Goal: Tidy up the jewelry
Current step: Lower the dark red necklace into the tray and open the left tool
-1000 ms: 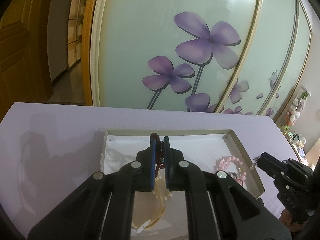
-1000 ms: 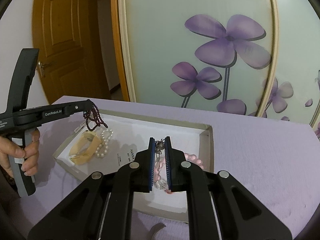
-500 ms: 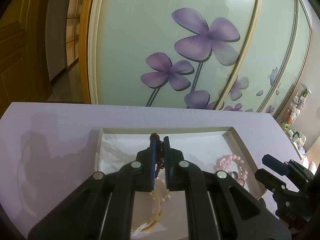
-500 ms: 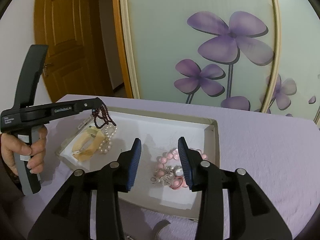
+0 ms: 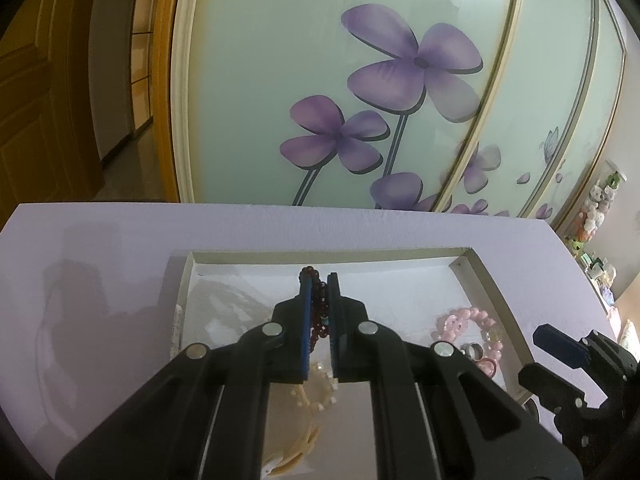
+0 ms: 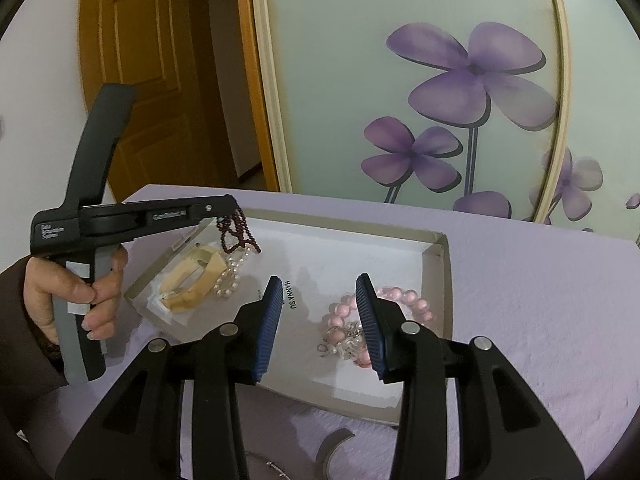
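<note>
Right now my left gripper (image 5: 319,304) is pinched shut on the dark red bead strand (image 5: 318,308), which hangs from between the pads above the near left part of the shallow white box (image 6: 434,240). In the right wrist view that strand (image 6: 236,232) dangles over the cream bangle (image 6: 192,280) and the white pearl bracelet (image 6: 232,276), both lying at the left end of the box. My right gripper (image 6: 320,320) stands with its jaws apart and nothing between them; the pink bead bracelet (image 6: 396,300) and the small tangle of clear and silver pieces (image 6: 344,340) lie on the box floor at the right end, partly hidden behind my right pad. The box sits on the lilac tabletop (image 6: 540,300), with the flowered glass panel (image 6: 440,100) beyond it.

As I judge it, the pink bracelet's place is settled and the step in hand is setting down the red strand. The next move calls for lowering my left gripper until the beads pool on bare floor, preferably in the open middle or far part of the box and not on top of the pearls, then easing the pads apart. The strand is limp and loops freely, so it could snag on the pearls or cling to a pad; I would let it touch down before releasing. My right gripper should stay clear of the pink beads.
</note>
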